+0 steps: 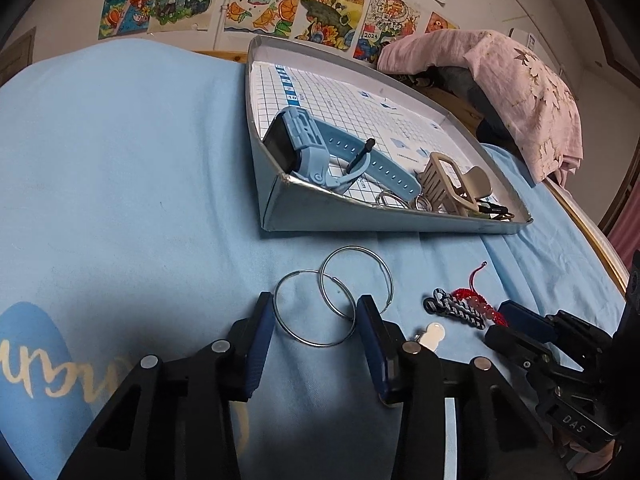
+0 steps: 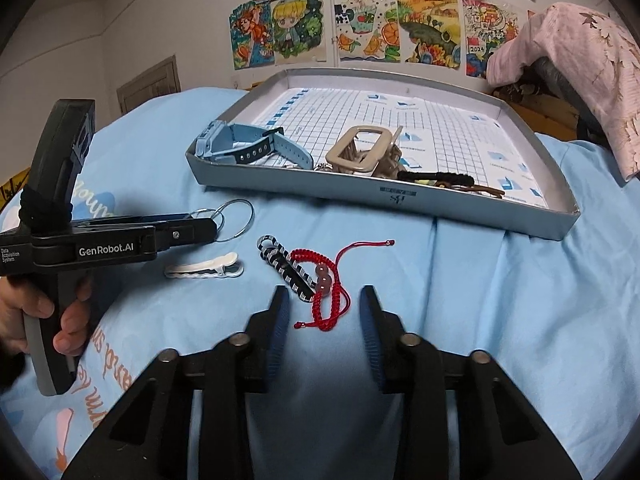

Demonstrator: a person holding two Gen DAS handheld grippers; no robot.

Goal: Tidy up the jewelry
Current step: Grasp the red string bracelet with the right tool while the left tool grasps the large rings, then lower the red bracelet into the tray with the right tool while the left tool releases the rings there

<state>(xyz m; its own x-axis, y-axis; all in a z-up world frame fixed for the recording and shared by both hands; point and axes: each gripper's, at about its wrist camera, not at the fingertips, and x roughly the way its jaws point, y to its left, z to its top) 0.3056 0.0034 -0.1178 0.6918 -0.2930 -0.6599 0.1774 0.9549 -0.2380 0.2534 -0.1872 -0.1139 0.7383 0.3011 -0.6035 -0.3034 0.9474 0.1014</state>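
On the blue bed, the left gripper [image 1: 316,320] has its jaws partly open around two silver hoops [image 1: 334,298] and the right gripper [image 2: 324,308] around a red bracelet [image 2: 326,284] (neither pinched yet), so thin things might slip out.

A light blue bedsheet [image 2: 500,300] covers the bed; colourful children's drawings [image 2: 360,28] (taped edge to edge) fill the white wall [image 2: 160,20], beside a pink floral quilt [image 1: 520,92].
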